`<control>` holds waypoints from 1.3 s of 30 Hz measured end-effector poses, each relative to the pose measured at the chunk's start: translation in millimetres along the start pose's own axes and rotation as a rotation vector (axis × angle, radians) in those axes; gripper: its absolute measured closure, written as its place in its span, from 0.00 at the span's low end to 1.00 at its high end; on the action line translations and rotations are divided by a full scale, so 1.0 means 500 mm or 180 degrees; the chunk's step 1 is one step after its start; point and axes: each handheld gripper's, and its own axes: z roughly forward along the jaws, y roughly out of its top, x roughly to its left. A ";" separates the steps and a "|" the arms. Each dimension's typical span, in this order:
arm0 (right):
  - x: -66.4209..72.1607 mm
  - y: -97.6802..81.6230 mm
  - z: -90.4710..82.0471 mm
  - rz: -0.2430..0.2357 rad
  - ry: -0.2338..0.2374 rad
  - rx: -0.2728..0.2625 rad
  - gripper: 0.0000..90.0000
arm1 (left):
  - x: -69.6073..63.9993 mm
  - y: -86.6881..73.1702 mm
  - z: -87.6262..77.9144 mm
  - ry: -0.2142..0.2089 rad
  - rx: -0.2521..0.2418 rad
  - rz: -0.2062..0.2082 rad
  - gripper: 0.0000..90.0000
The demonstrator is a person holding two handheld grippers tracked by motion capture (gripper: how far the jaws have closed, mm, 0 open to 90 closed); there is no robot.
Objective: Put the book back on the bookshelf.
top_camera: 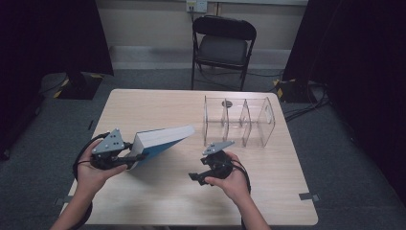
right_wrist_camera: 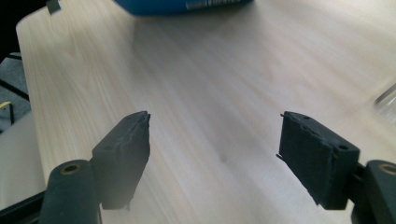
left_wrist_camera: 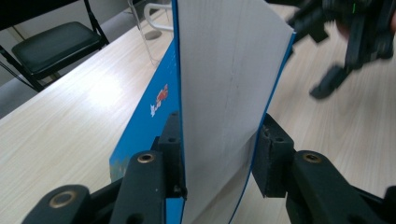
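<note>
A thick book (top_camera: 163,139) with a blue cover and white page edges is tilted up off the wooden table (top_camera: 158,201), its far end raised toward the middle. My left gripper (top_camera: 139,158) is shut on its near end. In the left gripper view the two pads (left_wrist_camera: 275,158) press on the covers on either side of the book (left_wrist_camera: 224,84). My right gripper (top_camera: 198,177) hovers open over bare table to the right of the book, apart from it. Nothing lies between the jaws of the right gripper (right_wrist_camera: 215,144), and the book's blue edge (right_wrist_camera: 182,5) shows farther off.
A clear plastic rack (top_camera: 239,120) with several upright dividers stands at the table's back right, just beyond my right hand. A black folding chair (top_camera: 222,43) stands behind the table. Dark curtains hang on both sides.
</note>
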 end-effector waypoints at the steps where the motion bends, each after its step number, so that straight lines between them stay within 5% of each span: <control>1: -0.002 -0.011 0.005 0.0039 0.0018 0.0034 0.27 | 0.003 0.002 -0.003 0.0002 -0.0016 -0.0062 0.68; 7: -0.007 -0.066 0.028 0.0158 -0.0059 0.0152 0.26 | 0.023 0.008 -0.017 0.0070 -0.0071 -0.0195 0.68; 11: -0.008 -0.086 0.039 0.0032 -0.0202 0.0167 0.23 | 0.039 0.007 -0.028 0.0122 -0.0118 -0.0296 0.68; 15: -0.011 -0.108 0.052 0.0074 -0.0256 0.0202 0.20 | 0.050 0.005 -0.035 0.0161 -0.0142 -0.0355 0.68; 19: -0.010 -0.117 0.053 0.0041 -0.0289 0.0079 0.20 | 0.057 0.005 -0.039 0.0184 -0.0160 -0.0395 0.68; 23: -0.004 -0.128 0.057 -0.0243 -0.0533 0.0060 0.19 | 0.066 0.006 -0.043 0.0229 -0.0144 -0.0421 0.68; 25: -0.004 -0.136 0.058 -0.0219 -0.0531 -0.0067 0.20 | 0.072 0.004 -0.046 0.0230 -0.0151 -0.0448 0.68; 39: -0.003 -0.136 0.057 -0.0224 -0.0551 -0.0065 0.20 | 0.097 -0.008 -0.058 0.0269 -0.0274 -0.0610 0.68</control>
